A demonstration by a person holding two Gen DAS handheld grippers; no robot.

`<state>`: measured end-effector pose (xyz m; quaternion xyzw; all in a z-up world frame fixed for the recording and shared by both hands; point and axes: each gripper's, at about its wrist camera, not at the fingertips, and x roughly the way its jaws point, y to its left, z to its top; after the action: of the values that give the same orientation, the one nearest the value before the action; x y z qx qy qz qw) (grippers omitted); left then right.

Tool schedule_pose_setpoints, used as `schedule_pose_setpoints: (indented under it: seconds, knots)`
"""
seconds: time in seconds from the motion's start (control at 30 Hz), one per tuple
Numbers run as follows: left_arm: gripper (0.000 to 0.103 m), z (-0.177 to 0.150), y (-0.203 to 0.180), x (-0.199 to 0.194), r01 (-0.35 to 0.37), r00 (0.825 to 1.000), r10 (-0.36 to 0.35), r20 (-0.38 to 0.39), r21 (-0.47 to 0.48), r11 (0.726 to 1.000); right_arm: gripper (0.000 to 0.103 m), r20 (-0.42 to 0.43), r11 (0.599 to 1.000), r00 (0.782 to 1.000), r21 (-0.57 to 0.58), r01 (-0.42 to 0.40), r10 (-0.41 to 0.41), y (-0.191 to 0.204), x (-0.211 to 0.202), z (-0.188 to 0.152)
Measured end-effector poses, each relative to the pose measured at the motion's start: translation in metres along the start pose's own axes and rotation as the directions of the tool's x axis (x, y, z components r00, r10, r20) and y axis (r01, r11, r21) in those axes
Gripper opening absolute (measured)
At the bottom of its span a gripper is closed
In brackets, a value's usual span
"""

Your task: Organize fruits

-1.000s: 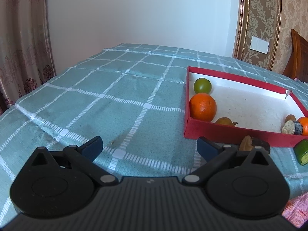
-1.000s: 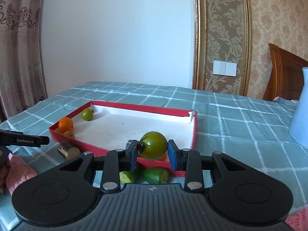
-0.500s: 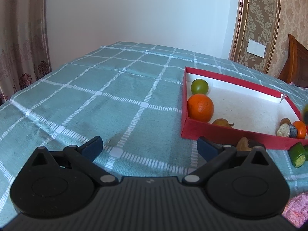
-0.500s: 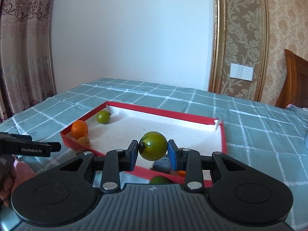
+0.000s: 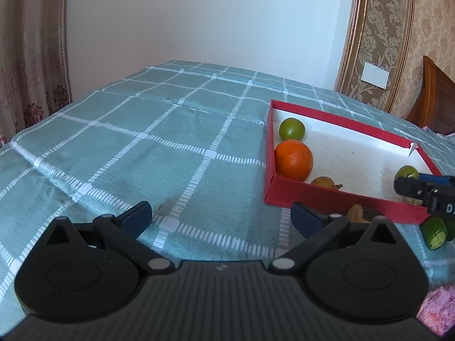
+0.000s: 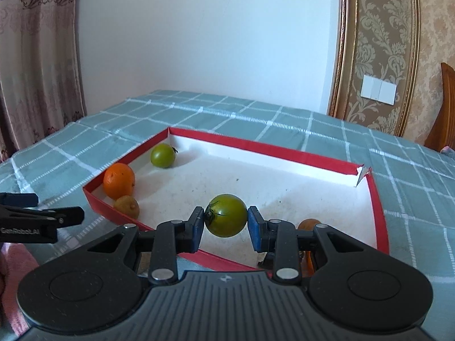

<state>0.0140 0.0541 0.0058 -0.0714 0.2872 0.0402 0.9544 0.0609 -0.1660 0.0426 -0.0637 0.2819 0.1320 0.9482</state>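
My right gripper (image 6: 226,224) is shut on a green tomato (image 6: 226,215) and holds it above the white floor of the red-walled box (image 6: 273,153), near its front wall. Another green tomato (image 6: 162,155), an orange (image 6: 119,180) and a small brownish fruit (image 6: 127,206) lie in the box's left corner. In the left wrist view the same box (image 5: 335,199) sits at the right, with the orange (image 5: 293,159) and green tomato (image 5: 291,129) inside. My left gripper (image 5: 217,218) stands open over the checked cloth, nothing between its fingers. The right gripper (image 5: 426,190) enters from the right edge.
A cut green fruit piece (image 5: 434,232) and a brown piece (image 5: 357,213) lie on the cloth in front of the box. A small orange fruit (image 6: 308,224) shows behind my right finger. Curtains hang at the left; a wooden chair (image 5: 435,102) stands at the right.
My right gripper has carried the green tomato forward and left, from in front of the box to over its floor. The left gripper has stayed in place, open.
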Motion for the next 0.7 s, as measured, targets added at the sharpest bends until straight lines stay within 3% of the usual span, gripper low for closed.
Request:
schedule_pose_setpoints:
  seconds: [0.47, 0.7]
  knots:
    - [0.103, 0.0, 0.0, 0.0, -0.007, 1.0, 0.007, -0.003, 0.003, 1.0, 0.033, -0.032, 0.999, 0.999, 0.039, 0.022, -0.02, -0.009, 0.012, -0.005]
    - [0.103, 0.0, -0.003, 0.001, -0.02, 1.0, 0.02, -0.007, 0.011, 1.0, 0.038, -0.01, 0.997, 1.0, 0.073, 0.01, -0.01, -0.016, -0.001, -0.008]
